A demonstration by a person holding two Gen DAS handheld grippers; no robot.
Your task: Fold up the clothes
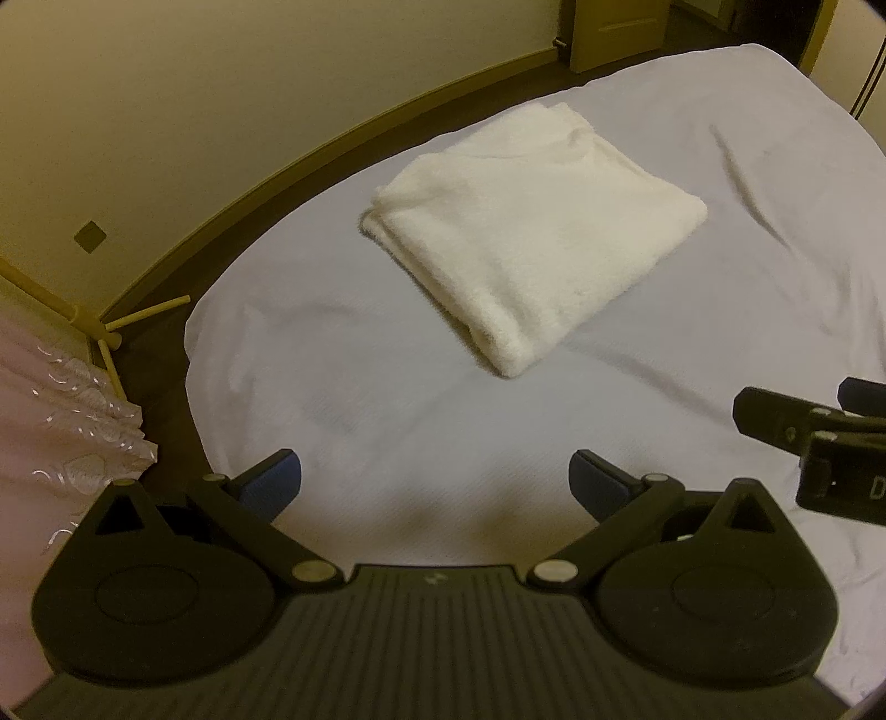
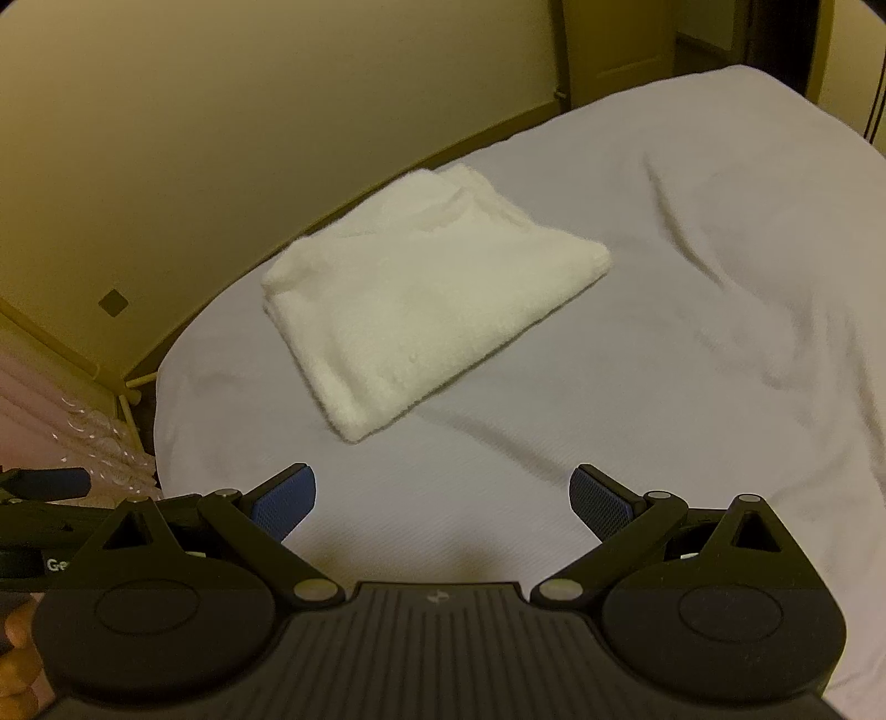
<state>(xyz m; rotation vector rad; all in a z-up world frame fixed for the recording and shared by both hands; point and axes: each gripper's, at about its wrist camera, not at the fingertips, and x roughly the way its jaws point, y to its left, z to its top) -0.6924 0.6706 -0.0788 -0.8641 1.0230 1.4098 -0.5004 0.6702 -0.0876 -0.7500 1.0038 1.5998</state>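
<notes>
A folded white fluffy garment (image 1: 526, 243) lies on the pale sheet of the bed (image 1: 387, 399), near its far left side. It also shows in the right wrist view (image 2: 421, 299). My left gripper (image 1: 434, 482) is open and empty, held above the bare sheet short of the garment. My right gripper (image 2: 443, 498) is open and empty too, also short of the garment. The right gripper shows at the right edge of the left wrist view (image 1: 819, 437). The left gripper shows at the left edge of the right wrist view (image 2: 44, 493).
A cream wall (image 1: 194, 111) runs behind the bed, with a dark floor strip (image 1: 183, 288) between them. A wooden rack (image 1: 99, 327) and pink plastic-wrapped items (image 1: 66, 410) stand at the left. A door (image 1: 614, 27) is at the far end. The sheet (image 2: 720, 332) is wrinkled on the right.
</notes>
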